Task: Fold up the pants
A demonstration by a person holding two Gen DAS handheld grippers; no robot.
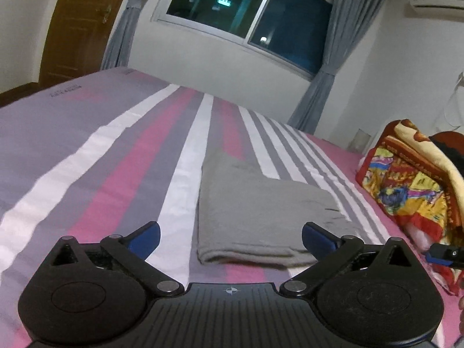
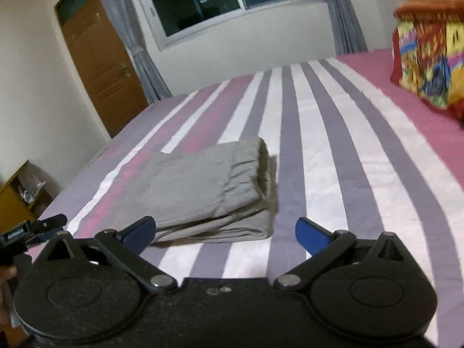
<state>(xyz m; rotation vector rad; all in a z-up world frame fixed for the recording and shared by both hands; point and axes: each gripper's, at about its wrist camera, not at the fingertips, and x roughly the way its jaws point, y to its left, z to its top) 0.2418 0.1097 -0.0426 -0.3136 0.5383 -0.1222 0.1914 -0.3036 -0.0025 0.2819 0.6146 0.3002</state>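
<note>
Left wrist view is showing the left claw (image 1: 230, 236) with its blue pads spread wide and gripping nothing. Just beyond it, at about 12 o'clock and slightly toward 1, the grey pants (image 1: 255, 203) are lying folded on the striped bed (image 1: 116, 159), their near folded edge running across the claw's gap and their long side stretching away toward the window (image 1: 249, 8). At 3 o'clock a tip of the other claw is poking into frame, and a bright patterned blanket (image 1: 411, 179) is sitting at 2 o'clock.

In the right wrist view, the right claw (image 2: 226, 233) is likewise hanging open and empty. The pants (image 2: 203, 188) are lying at about 11 o'clock from it, close in front of its left pad, with the elastic waistband end (image 2: 261, 168) showing stacked layers. Judging by this, the fold is looking largely done; the left claw seems the more squarely lined up on the bundle, the right one offset to its side.

As for writing, faint print on the sheet's far left corner (image 1: 65, 90) is too blurred to read, and so is a white-lettered label on the left claw's body (image 2: 11, 236) at 9 o'clock.
</note>
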